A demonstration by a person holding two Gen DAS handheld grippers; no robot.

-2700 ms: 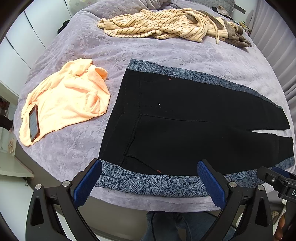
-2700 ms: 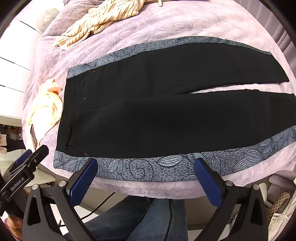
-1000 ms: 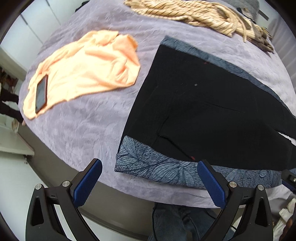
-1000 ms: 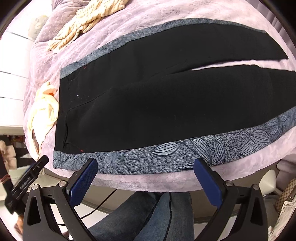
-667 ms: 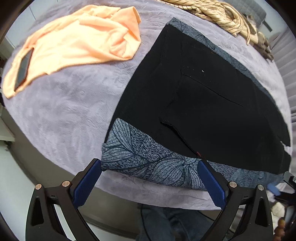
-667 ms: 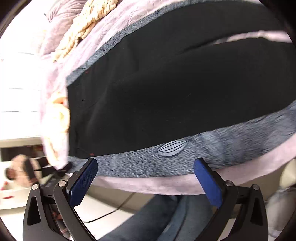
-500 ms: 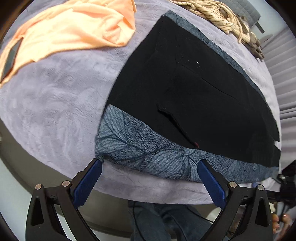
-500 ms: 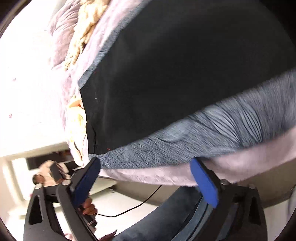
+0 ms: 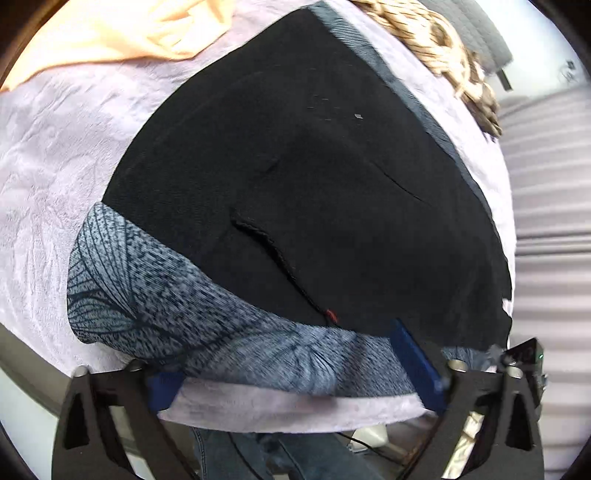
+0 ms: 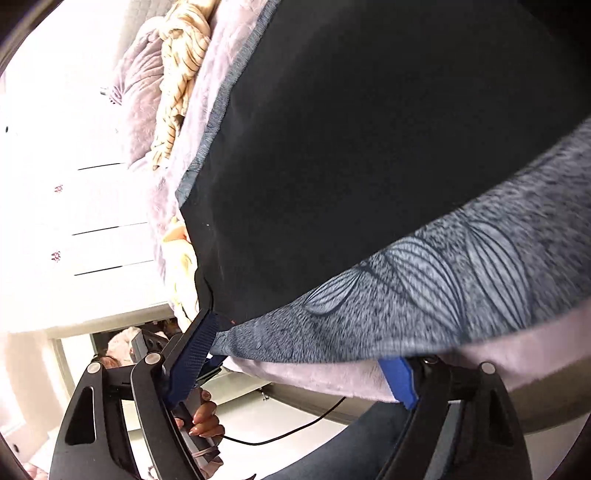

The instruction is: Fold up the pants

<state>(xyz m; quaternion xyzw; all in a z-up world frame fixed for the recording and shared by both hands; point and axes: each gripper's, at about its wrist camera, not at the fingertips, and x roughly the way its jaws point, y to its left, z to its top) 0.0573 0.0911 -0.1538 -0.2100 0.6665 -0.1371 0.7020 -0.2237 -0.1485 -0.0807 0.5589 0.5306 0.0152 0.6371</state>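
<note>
Black pants (image 9: 314,184) with a grey leaf-patterned side stripe (image 9: 184,306) lie flat on the bed, waist to the left. My left gripper (image 9: 288,373) is down at the near stripe by the waist corner. Its jaws are closing with the stripe's edge between them; the left pad (image 9: 162,384) is half hidden under the cloth. My right gripper (image 10: 295,369) sits further along the same stripe (image 10: 443,277), jaws closing, stripe edge and bed cover between the pads. Neither pair of pads presses the cloth.
The lavender bed cover (image 9: 55,147) drops off just below both grippers. A peach garment (image 9: 110,33) and a striped beige garment (image 9: 443,48) lie beyond the pants. A person's jeans (image 9: 258,458) stand by the bed. A hand (image 10: 203,417) and a floor cable (image 10: 295,432) show at left.
Both grippers have sunk to the near edge of the pants and tipped downward. Their jaws have narrowed around the patterned stripe. The right view has rolled sideways.
</note>
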